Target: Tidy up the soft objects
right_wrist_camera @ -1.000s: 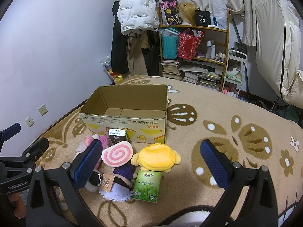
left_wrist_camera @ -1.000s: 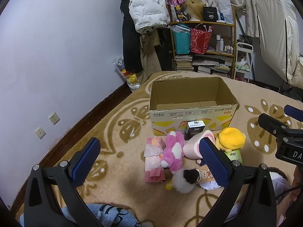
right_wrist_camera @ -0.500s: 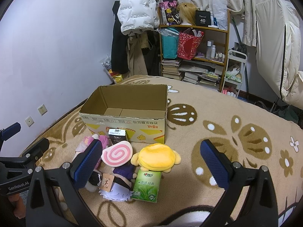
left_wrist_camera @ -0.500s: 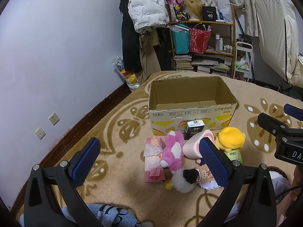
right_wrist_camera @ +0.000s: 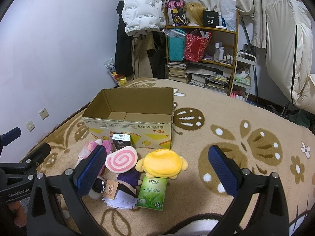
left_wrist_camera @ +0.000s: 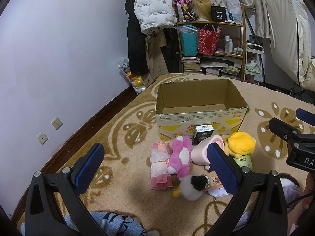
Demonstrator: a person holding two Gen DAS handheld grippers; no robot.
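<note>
An open, empty cardboard box (left_wrist_camera: 198,116) (right_wrist_camera: 130,131) stands on the patterned rug. In front of it lie a pink plush (left_wrist_camera: 181,157), a pink tissue pack (left_wrist_camera: 159,165), a pink swirl cushion (right_wrist_camera: 121,161), a yellow plush (right_wrist_camera: 162,163), a green tissue pack (right_wrist_camera: 152,193), a small black carton (right_wrist_camera: 121,140) and a white-and-black fluffy toy (left_wrist_camera: 192,185). My left gripper (left_wrist_camera: 155,169) is open and empty, hovering above the pile's near side. My right gripper (right_wrist_camera: 157,172) is open and empty, above the yellow plush and green pack.
A shelf (right_wrist_camera: 200,49) with books, bags and bottles stands at the back wall, beside hanging coats (left_wrist_camera: 149,19). A wall with sockets (left_wrist_camera: 49,129) runs along the left. A chair with a cream cover (right_wrist_camera: 287,49) is at the far right. Rug stretches right of the box.
</note>
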